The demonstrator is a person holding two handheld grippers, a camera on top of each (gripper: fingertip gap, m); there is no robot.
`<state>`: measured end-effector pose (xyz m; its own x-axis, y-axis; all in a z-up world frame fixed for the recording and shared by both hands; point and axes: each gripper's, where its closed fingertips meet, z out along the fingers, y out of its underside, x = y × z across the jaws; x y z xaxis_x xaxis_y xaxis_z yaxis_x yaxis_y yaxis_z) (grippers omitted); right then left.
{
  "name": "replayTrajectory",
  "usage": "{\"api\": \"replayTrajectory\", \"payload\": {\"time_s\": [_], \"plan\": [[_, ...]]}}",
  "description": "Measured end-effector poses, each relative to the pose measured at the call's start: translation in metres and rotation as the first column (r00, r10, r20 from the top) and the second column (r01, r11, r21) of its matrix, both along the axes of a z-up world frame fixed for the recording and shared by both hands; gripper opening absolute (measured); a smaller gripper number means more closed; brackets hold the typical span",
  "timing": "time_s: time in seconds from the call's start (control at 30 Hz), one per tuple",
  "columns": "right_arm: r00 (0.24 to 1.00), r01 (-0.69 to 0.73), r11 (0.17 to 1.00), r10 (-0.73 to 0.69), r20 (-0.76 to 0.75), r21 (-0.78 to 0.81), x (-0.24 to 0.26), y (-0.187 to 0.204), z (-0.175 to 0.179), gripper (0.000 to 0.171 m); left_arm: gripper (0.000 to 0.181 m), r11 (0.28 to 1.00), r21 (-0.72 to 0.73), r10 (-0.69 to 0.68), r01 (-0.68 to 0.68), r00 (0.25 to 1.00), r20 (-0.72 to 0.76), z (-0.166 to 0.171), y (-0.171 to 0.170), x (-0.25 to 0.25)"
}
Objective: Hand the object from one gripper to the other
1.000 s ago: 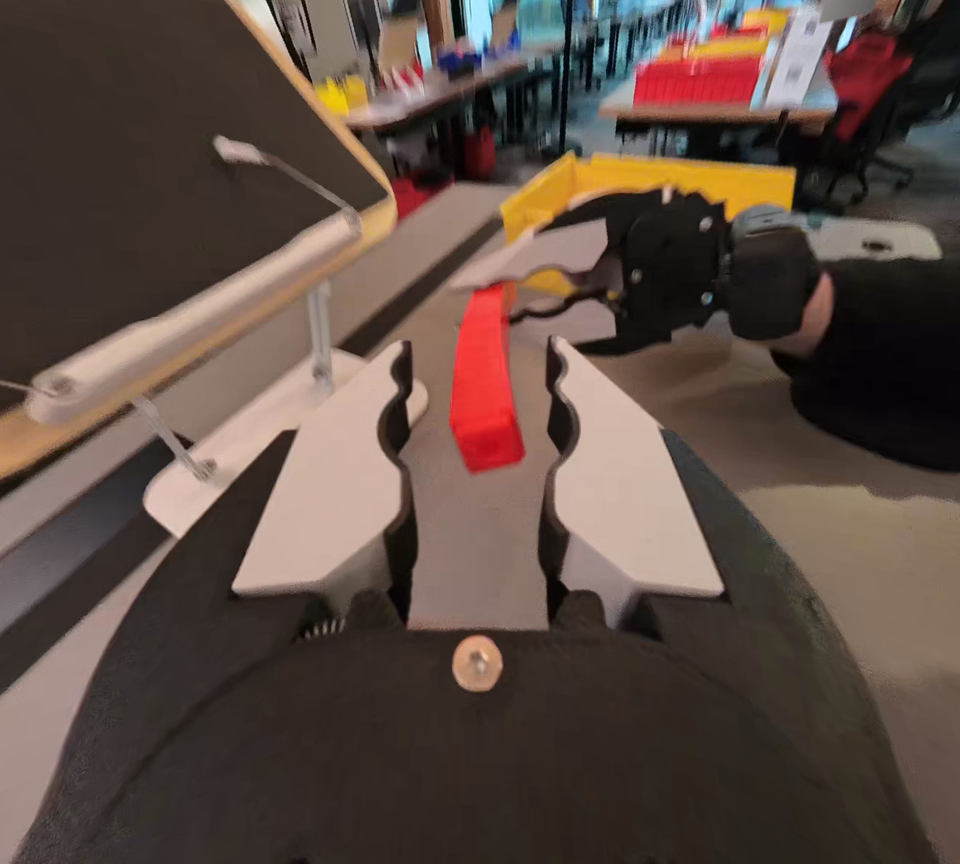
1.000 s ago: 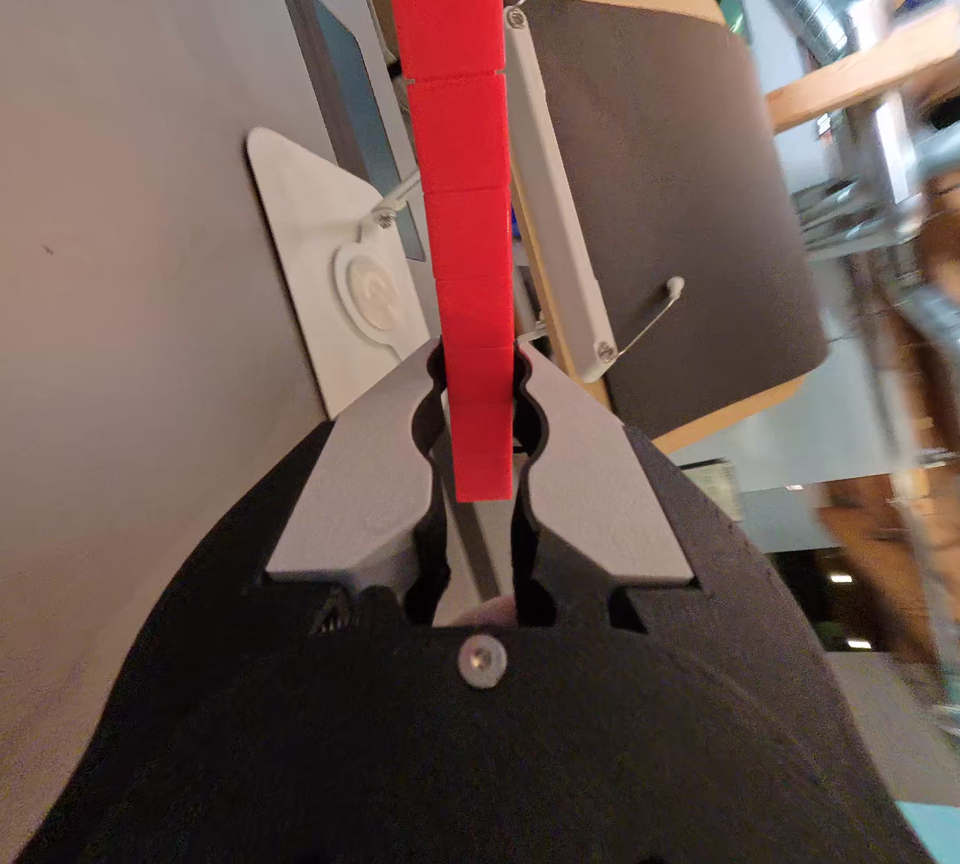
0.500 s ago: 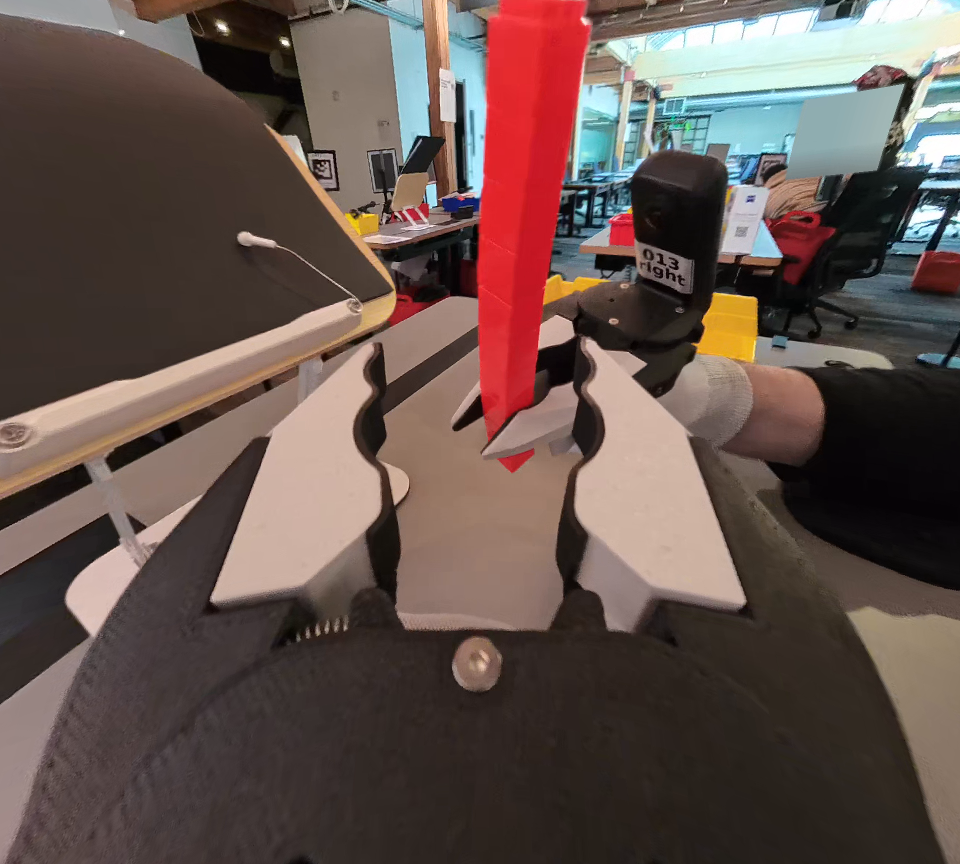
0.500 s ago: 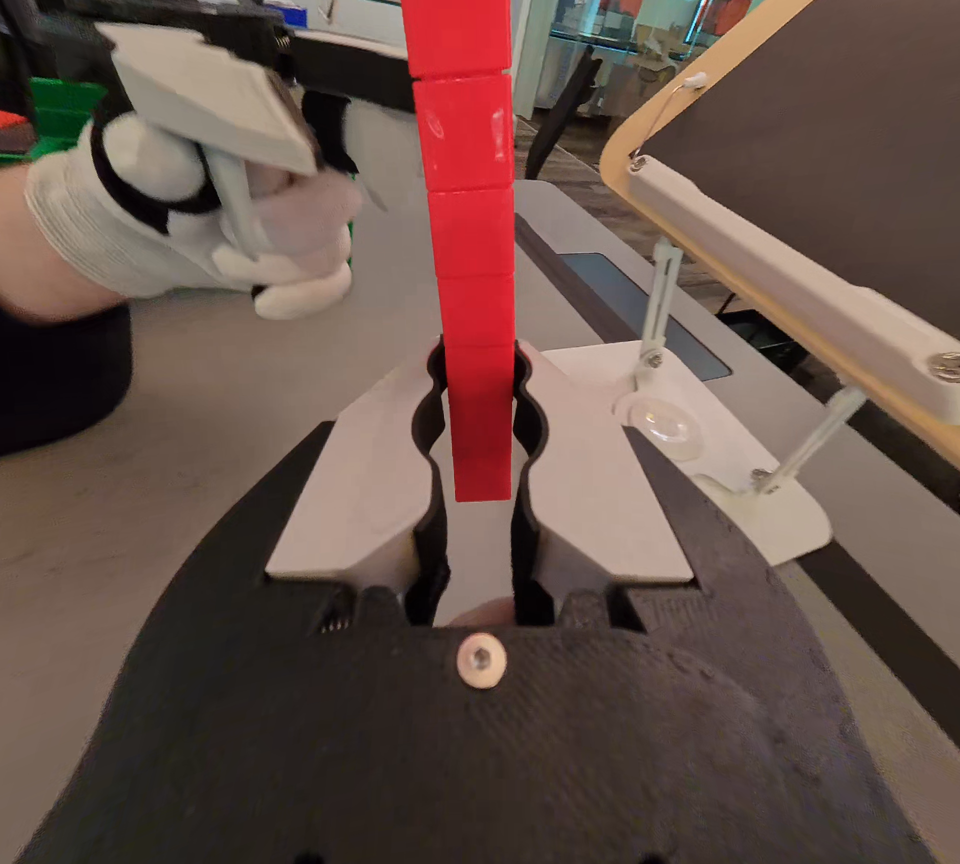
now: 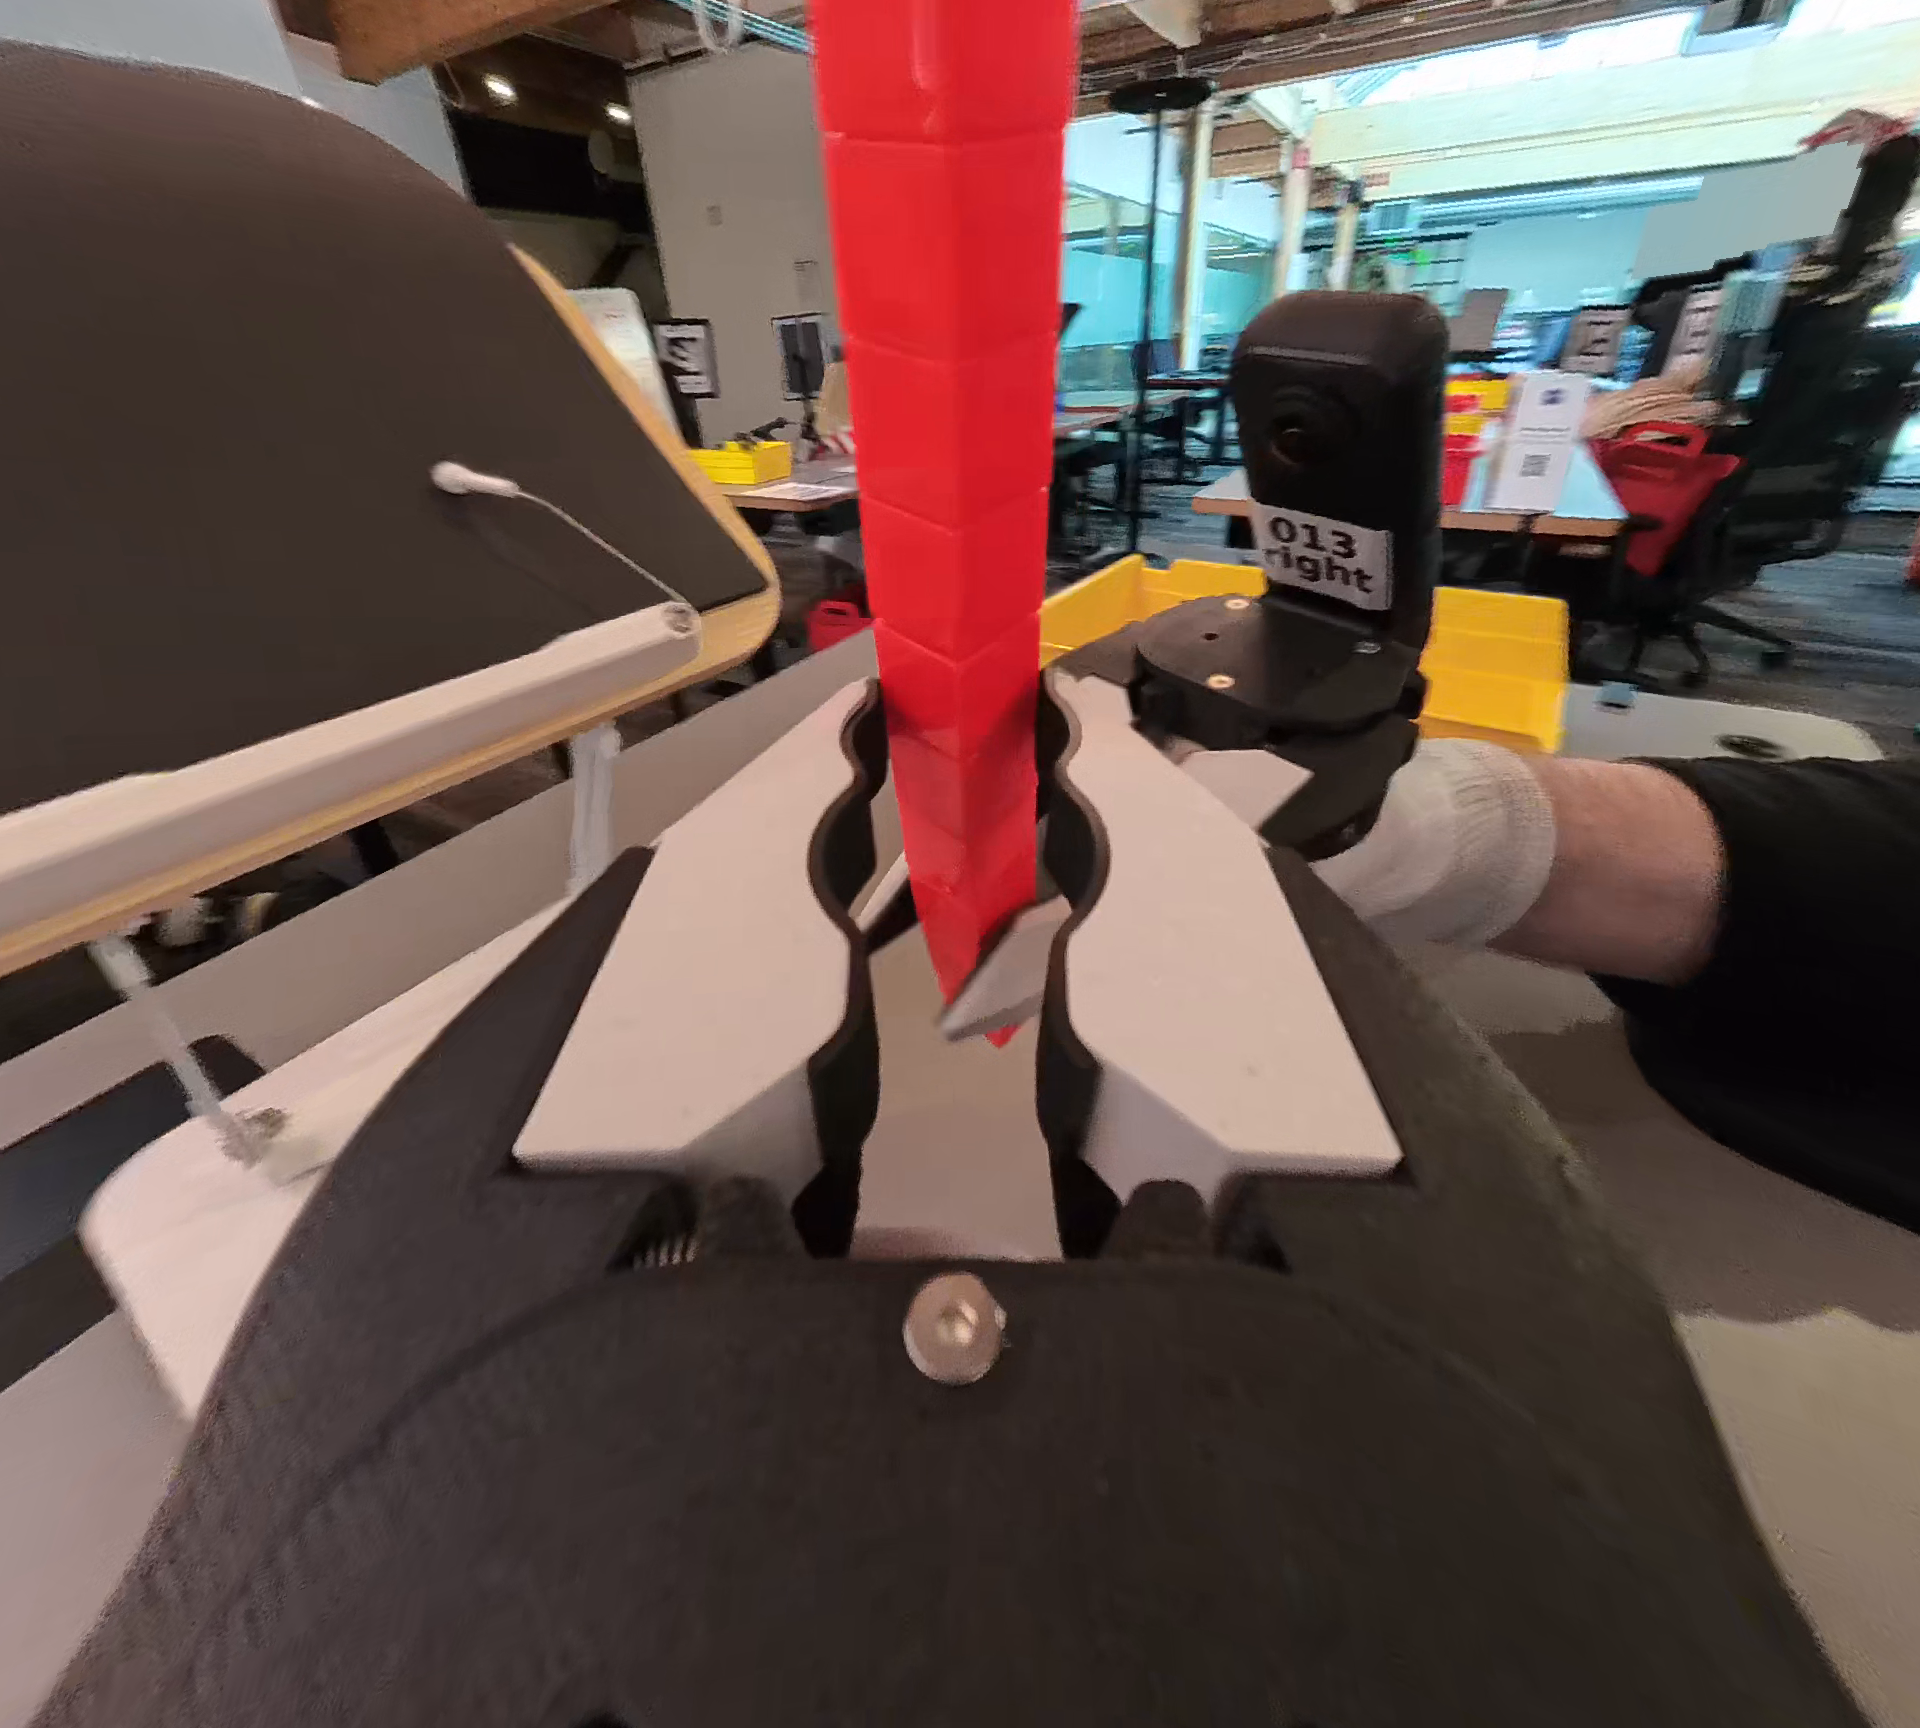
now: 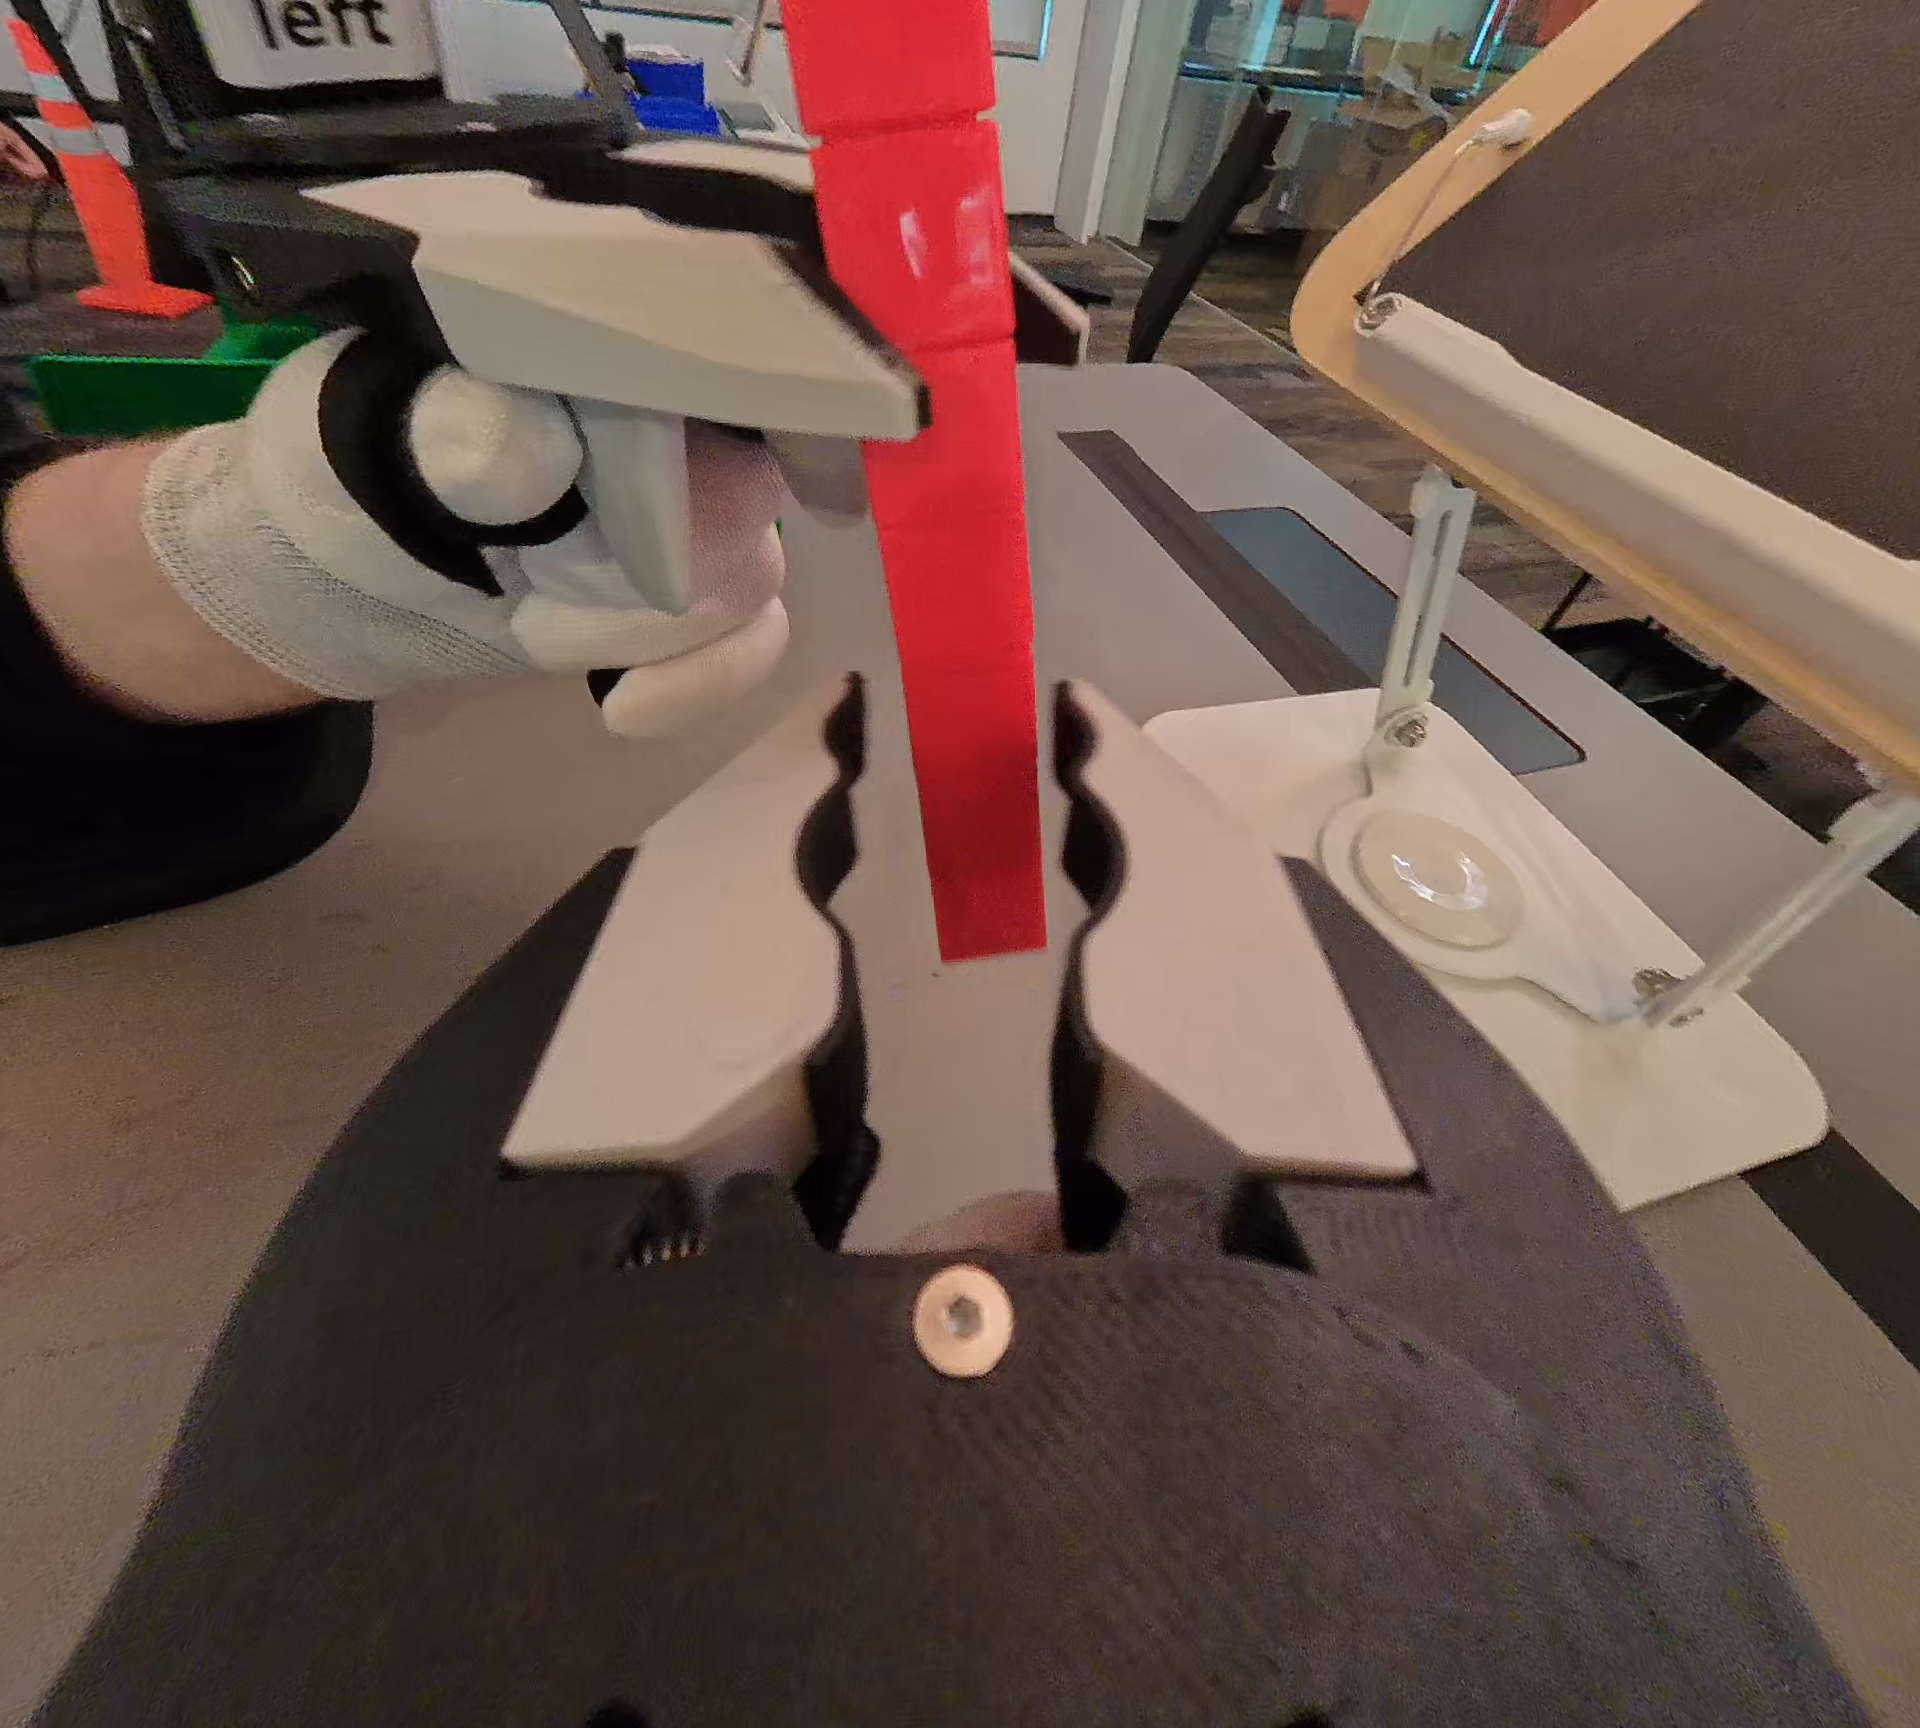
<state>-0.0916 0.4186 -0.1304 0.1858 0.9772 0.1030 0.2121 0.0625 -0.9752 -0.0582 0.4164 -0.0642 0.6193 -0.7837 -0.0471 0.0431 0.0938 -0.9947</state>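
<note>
A long red bar of joined cubes (image 5: 945, 328) stands upright between the two grippers above the grey table (image 5: 1714, 1315). My left gripper (image 5: 961, 704) is shut on the bar a little above its lower end. In the right wrist view the bar (image 6: 951, 535) sits between the fingers of my right gripper (image 6: 956, 702), which is open, with a gap on the left side. The left gripper's finger (image 6: 675, 328) presses the bar from the left, higher up. A right gripper finger (image 5: 1003, 987) shows by the bar's bottom end.
A tilted dark board with a wooden rim (image 5: 260, 483) rests on a white stand (image 6: 1455, 951) close beside the grippers. A yellow bin (image 5: 1486, 660) sits behind the right gripper. Gloved hands (image 6: 416, 556) hold both grippers. Desks and chairs fill the room beyond. Left tips to right tips: about 7 cm.
The right gripper swung the bar upright and the left gripper moved in and closed on it. The right gripper's fingers have now opened off the bar.
</note>
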Motion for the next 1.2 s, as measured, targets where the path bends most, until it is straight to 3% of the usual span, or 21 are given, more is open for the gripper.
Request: {"api": "replayTrajectory", "payload": {"time_s": [0.07, 0.1, 0.23, 0.33, 0.4, 0.47, 0.63, 0.77, 0.93, 1.2], "plan": [[0.999, 0.039, 0.999, -0.039, 0.004, 0.032, 0.005, 0.006, 0.003, 0.067, 0.026, 0.997, 0.02, 0.073, -0.073, 0.997, -0.007, 0.003, 0.006, -0.008], [0.998, 0.058, 0.997, -0.059, 0.009, 0.045, 0.007, 0.01, 0.006, 0.071, 0.026, 0.993, 0.024, 0.112, -0.111, 0.994, -0.001, 0.005, 0.009, -0.014], [0.997, 0.072, 0.993, -0.069, -0.033, 0.094, 0.015, 0.007, 0.028, 0.065, 0.027, 0.937, 0.083, 0.347, -0.34, 0.934, -0.086, 0.002, 0.027, -0.045], [0.994, 0.06, 0.99, -0.048, -0.094, 0.124, 0.021, 0.001, 0.047, 0.064, 0.027, 0.897, 0.175, 0.436, -0.406, 0.876, -0.207, -0.005, 0.033, -0.051], [0.992, 0.056, 0.988, -0.039, -0.119, 0.141, 0.025, -0.001, 0.057, 0.062, 0.027, 0.848, 0.295, 0.521, -0.44, 0.793, -0.316, -0.009, 0.035, -0.054], [0.99, 0.025, 0.991, -0.007, -0.144, 0.129, 0.03, -0.005, 0.066, 0.062, 0.027, 0.763, 0.46, 0.635, -0.453, 0.658, -0.404, -0.009, 0.037, -0.06], [0.976, -0.14, 0.99, 0.136, -0.17, -0.012, 0.045, -0.022, 0.076, 0.069, 0.026, 0.576, 0.744, 0.809, -0.338, 0.363, -0.462, -0.008, 0.039, -0.072], [0.965, -0.199, 0.964, 0.161, -0.205, -0.177, 0.055, -0.02, 0.08, 0.069, 0.026, 0.469, 0.856, 0.874, -0.217, 0.255, -0.414, -0.007, 0.041, -0.076], [0.966, -0.247, 0.907, 0.202, -0.162, -0.342, 0.054, -0.021, 0.057, 0.066, 0.027, 0.373, 0.926, 0.903, -0.05, 0.25, -0.35, -0.002, 0.027, -0.042], [0.932, -0.317, 0.805, 0.362, -0.01, -0.502, 0.058, -0.044, 0.014, 0.055, 0.027, 0.308, 0.934, 0.896, 0.183, 0.275, -0.35, -0.027, 0.013, 0.008]]}}
